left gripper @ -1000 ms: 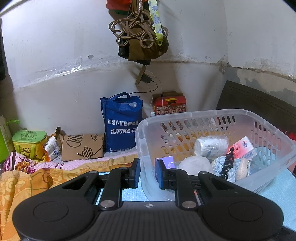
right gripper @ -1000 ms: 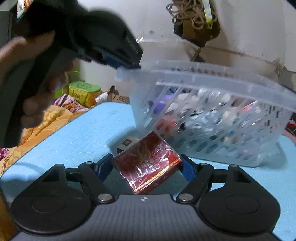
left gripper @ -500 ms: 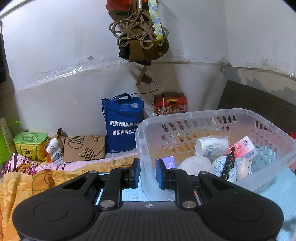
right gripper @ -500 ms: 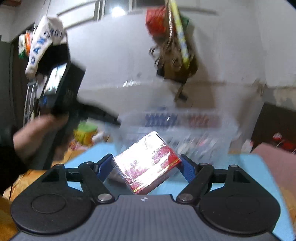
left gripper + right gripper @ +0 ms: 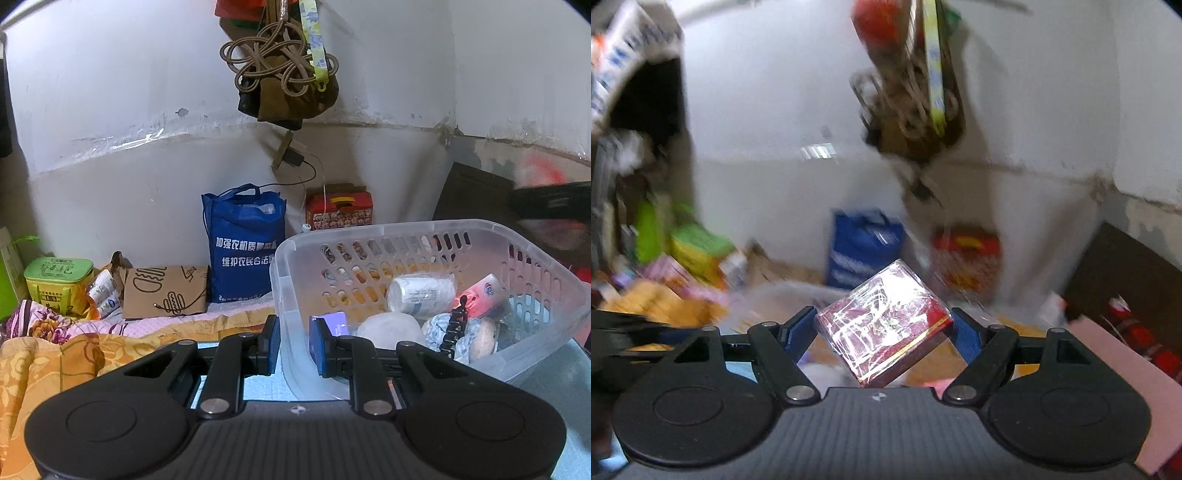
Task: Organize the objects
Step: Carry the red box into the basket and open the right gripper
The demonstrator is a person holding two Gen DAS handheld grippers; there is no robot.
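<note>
A clear plastic basket [image 5: 406, 227] stands on a light blue surface; my left gripper [image 5: 293, 341] is shut on its near corner wall. Inside lie a white roll [image 5: 421, 295], a pink tissue pack [image 5: 480, 295], a white lump [image 5: 391, 328] and a black bendy tripod [image 5: 454, 328]. My right gripper [image 5: 884, 328] is shut on a red box [image 5: 886, 325] wrapped in shiny film, held tilted up in the air. The right wrist view is blurred, and what lies under the box is unclear. A dark blurred shape [image 5: 554, 201] hangs over the basket's far right rim.
Against the wall stand a blue bag [image 5: 243, 251], a red carton [image 5: 340, 210], a brown paper bag [image 5: 164, 291] and a green tin [image 5: 59, 280]. An orange blanket [image 5: 44, 369] lies left. Coiled cords [image 5: 280, 70] hang above. A dark board [image 5: 472, 195] leans at the right.
My right gripper has risen with the red box from beside the basket's base to well above the surface, and now faces the back wall. The left gripper and basket have stayed put.
</note>
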